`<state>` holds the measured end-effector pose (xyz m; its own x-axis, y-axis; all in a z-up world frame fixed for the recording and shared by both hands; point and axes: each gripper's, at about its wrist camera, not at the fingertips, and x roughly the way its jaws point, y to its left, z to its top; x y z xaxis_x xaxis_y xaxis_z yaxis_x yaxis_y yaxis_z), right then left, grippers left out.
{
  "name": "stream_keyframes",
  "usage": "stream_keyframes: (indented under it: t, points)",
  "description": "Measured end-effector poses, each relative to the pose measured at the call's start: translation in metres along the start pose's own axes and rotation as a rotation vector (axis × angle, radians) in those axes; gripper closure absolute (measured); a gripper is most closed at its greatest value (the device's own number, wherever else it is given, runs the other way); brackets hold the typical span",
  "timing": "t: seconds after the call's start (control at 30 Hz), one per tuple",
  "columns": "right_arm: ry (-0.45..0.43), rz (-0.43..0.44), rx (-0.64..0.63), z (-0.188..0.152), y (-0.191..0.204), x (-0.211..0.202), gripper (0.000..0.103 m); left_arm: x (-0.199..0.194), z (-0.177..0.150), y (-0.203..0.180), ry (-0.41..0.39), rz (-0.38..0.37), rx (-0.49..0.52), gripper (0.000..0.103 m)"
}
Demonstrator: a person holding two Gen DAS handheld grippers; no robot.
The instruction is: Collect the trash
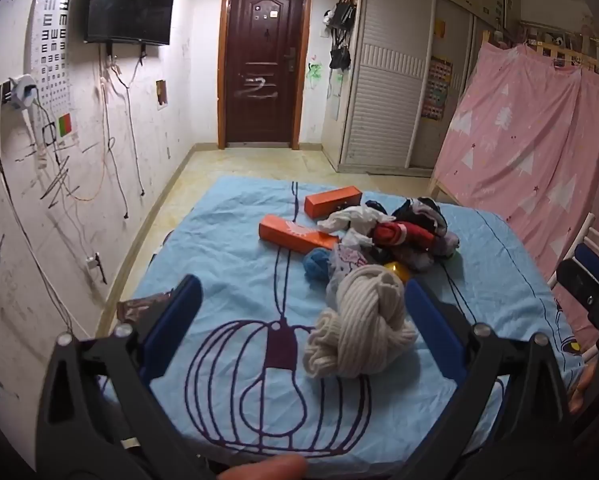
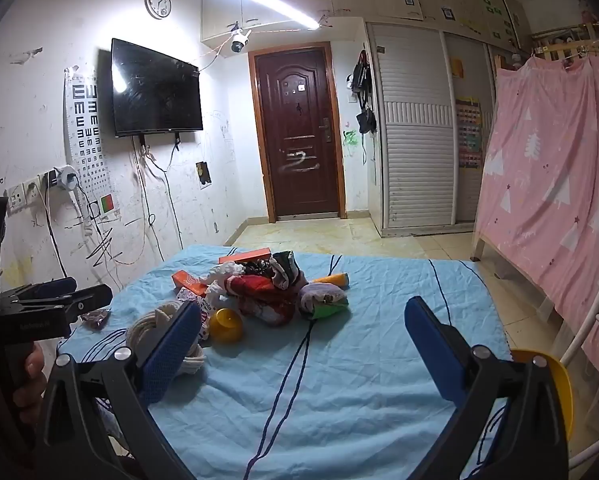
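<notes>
While both tools stand with their blue-padded jaws spread wide and nothing clamped, the left gripper (image 1: 303, 320) hovers over a cream knitted bundle of rolled wool (image 1: 359, 324) lying on the light blue patterned sheet (image 1: 219, 240). That bundle sits just inside its right finger (image 1: 435, 328), apart from the left one. Beyond it lies a heap of crumpled clothes (image 1: 403, 232), two orange cardboard boxes (image 1: 295, 234) and a yellow plastic bowl (image 2: 227, 325). Only bare sheet lies between the right gripper's (image 2: 303, 332) fingers, with the heap ahead to its left.
</notes>
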<state>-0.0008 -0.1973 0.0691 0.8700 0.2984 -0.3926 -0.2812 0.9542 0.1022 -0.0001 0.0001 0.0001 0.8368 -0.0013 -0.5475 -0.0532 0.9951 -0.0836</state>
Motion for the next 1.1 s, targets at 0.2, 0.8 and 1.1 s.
stream_keyframes:
  t: [0.2,0.8,1.1]
  points:
    - [-0.004,-0.005,-0.008,0.0002,0.0013,-0.0017,0.008,-0.0016,-0.0002,0.0002,0.000,-0.004,0.000,0.006]
    - [-0.005,-0.008,-0.022,-0.0004,0.0038,-0.0010,0.008,0.0003,-0.0001,-0.0001,0.008,-0.001,0.000,0.006]
    - [-0.004,-0.009,-0.025,-0.0021,0.0040,0.0024,0.008,0.0004,-0.0001,-0.0002,0.008,0.000,0.001,0.006]
